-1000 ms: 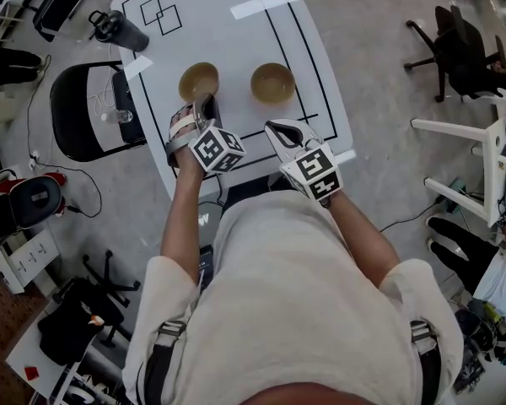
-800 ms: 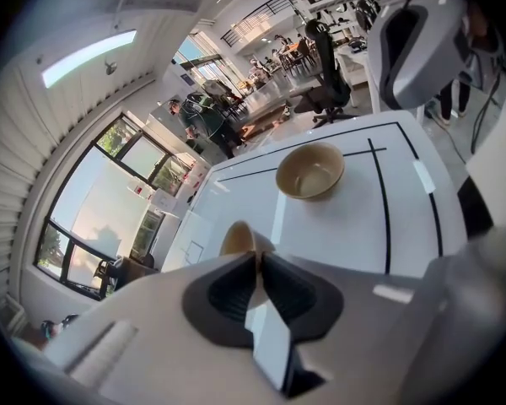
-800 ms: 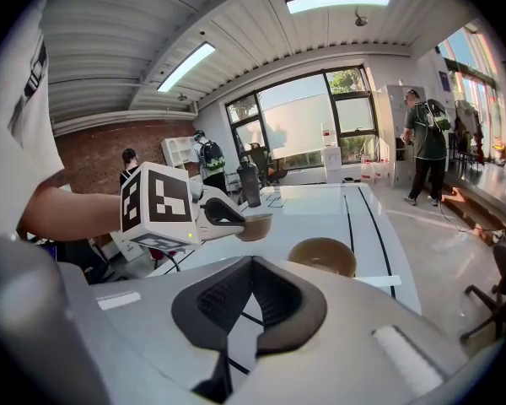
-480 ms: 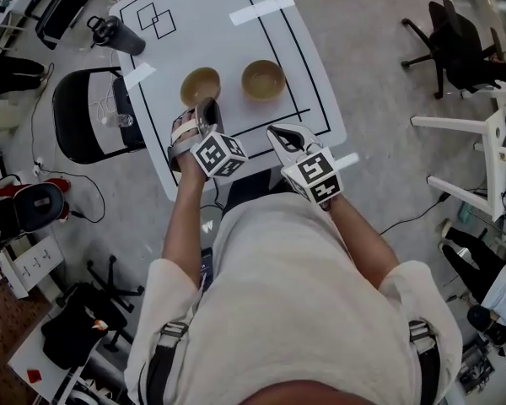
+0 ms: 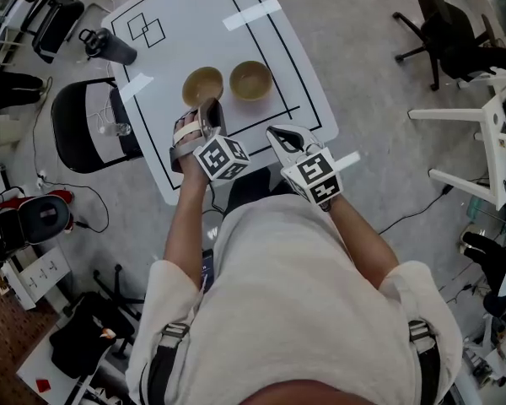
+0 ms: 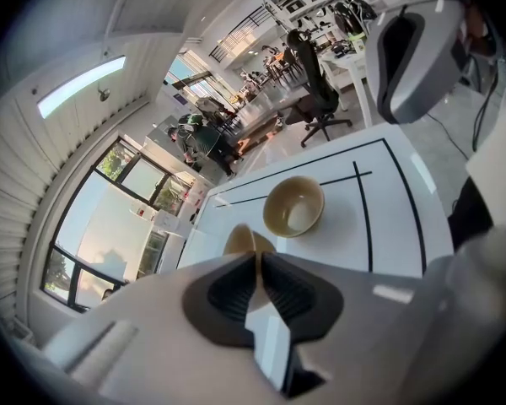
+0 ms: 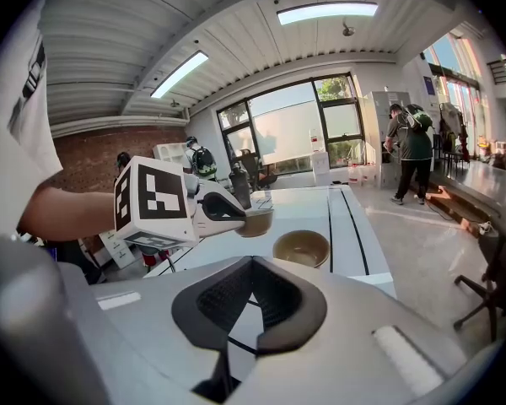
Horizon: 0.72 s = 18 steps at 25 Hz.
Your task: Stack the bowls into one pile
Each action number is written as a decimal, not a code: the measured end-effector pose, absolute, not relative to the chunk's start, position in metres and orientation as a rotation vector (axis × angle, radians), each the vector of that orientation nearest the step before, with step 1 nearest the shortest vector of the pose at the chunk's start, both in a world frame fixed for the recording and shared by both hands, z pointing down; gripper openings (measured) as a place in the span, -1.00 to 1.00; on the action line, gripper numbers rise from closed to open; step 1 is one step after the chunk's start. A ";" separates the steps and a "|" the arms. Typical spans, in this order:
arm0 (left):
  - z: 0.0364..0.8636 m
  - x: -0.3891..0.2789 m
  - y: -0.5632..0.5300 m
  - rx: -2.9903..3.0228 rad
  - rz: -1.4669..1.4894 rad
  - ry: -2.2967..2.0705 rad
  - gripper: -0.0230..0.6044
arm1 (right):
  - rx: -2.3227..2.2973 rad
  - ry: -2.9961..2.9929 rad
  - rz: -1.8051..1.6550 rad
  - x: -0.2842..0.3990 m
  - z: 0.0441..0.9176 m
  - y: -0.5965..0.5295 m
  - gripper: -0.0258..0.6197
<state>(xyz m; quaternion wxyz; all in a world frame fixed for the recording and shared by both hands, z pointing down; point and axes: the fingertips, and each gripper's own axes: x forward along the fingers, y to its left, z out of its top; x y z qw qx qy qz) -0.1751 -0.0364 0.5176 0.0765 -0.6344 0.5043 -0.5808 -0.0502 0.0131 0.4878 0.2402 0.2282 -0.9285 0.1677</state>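
Observation:
Two tan bowls are over the white table [image 5: 194,24]. My left gripper [image 5: 209,110] [image 6: 260,256] is shut on the near rim of the left bowl [image 5: 201,84] [image 6: 240,240]. In the right gripper view that bowl [image 7: 257,222] hangs from the left gripper [image 7: 234,214], a little above the table top. The second bowl [image 5: 251,80] [image 6: 293,207] [image 7: 301,247] stands upright just to its right, inside the black outline. My right gripper [image 5: 278,133] [image 7: 251,264] hovers at the table's near edge, shut and holding nothing.
A black flask [image 5: 108,45] stands at the table's far left corner. White tape strips [image 5: 251,13] lie on the top. A black chair [image 5: 84,125] is close to the table's left side. An office chair [image 5: 455,40] and white furniture [image 5: 481,142] stand to the right.
The left gripper has carried its bowl to the right, so the gap to the second bowl has shrunk. The right gripper has barely shifted.

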 end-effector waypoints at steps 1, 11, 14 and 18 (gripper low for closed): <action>0.518 -0.170 -0.038 -1.906 -1.735 1.501 -0.85 | 0.633 -2.539 0.460 -0.046 0.488 0.013 -0.92; 0.520 -0.125 -0.051 -1.947 -1.696 1.394 -0.85 | 0.733 -2.512 0.486 -0.010 0.489 0.009 -0.92; 0.520 -0.115 -0.055 -1.957 -1.688 1.364 -0.85 | 0.758 -2.504 0.495 -0.002 0.489 0.009 -0.92; 0.523 -0.101 -0.060 -1.968 -1.679 1.326 -0.86 | 0.794 -2.491 0.509 0.009 0.491 0.007 -0.92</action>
